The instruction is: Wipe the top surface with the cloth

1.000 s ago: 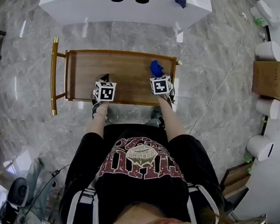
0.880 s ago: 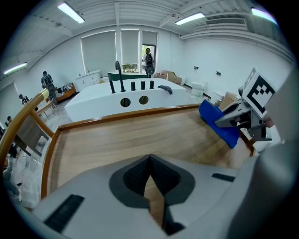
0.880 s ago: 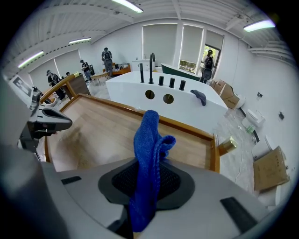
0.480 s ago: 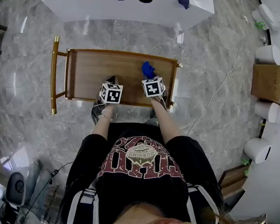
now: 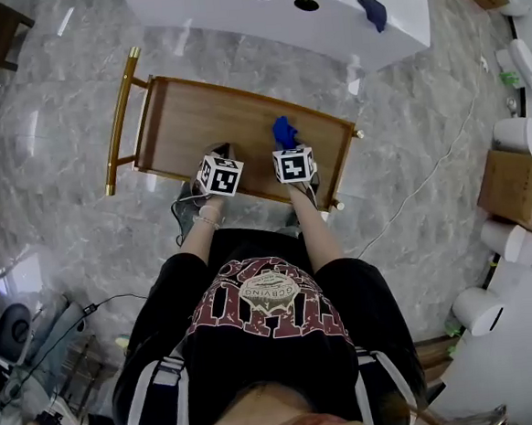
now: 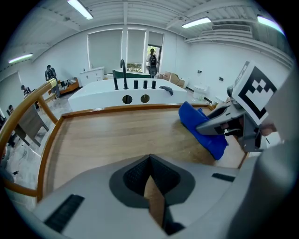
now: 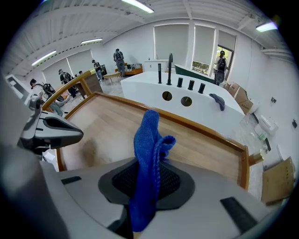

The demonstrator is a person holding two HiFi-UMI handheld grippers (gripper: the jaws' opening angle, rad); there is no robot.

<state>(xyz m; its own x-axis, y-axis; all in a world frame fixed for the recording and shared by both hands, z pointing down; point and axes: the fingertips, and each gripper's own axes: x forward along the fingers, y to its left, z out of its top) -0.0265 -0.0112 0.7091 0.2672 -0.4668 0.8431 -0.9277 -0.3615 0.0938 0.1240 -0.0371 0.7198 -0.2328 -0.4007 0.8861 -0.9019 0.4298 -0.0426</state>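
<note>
- While the right gripper [image 5: 286, 146] stays clamped on the blue cloth [image 5: 283, 130], it now sits closer to the left gripper [image 5: 222, 157] than a second ago.
- Bunched up, the cloth touches the right part of the wooden cart top [image 5: 204, 120].
- The left gripper's jaws are pressed together, holding nothing, over the near edge.
- The shirt [image 5: 268, 298] print is unreadable from here; the cubes [image 5: 294, 165] carry only black-and-white squares.
</note>
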